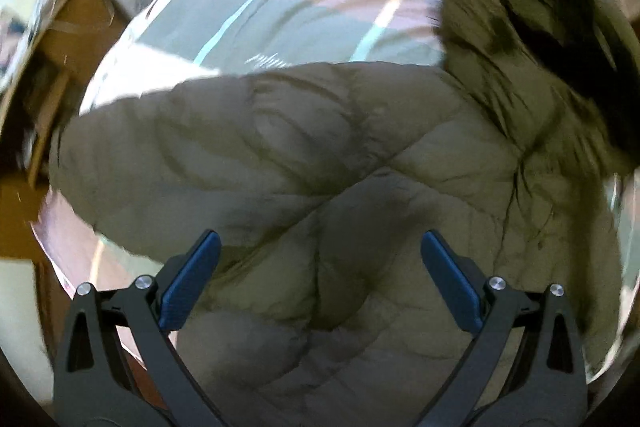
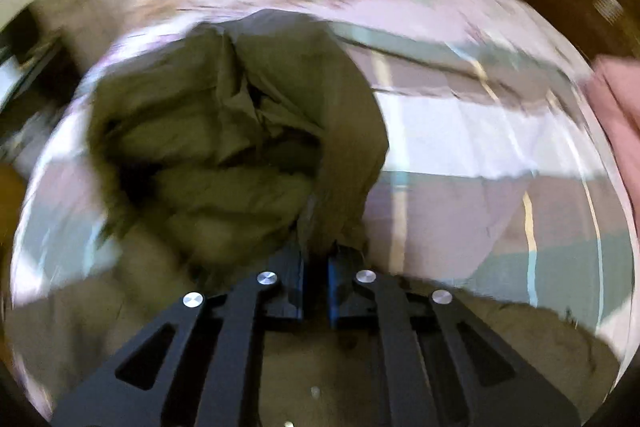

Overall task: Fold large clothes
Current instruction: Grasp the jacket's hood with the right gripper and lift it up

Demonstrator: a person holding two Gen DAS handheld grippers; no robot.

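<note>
On striped bed cover, olive puffer jacket is spread, partly bunched; no fold seen finished. Left gripper is held wide apart above jacket body, nothing gripped. Right gripper is clenched on jacket edge, hood area. Most folding judged left.

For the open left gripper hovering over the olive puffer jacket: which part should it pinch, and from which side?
Probably the jacket's outer edge toward the left of the left wrist view, where the padding ends against the striped bedcover. Coming in from that side lets the left gripper close on a thin rim; the quilted bulk directly beneath looks too thick and smooth to pinch. The right gripper is already shut on another fold.
</note>
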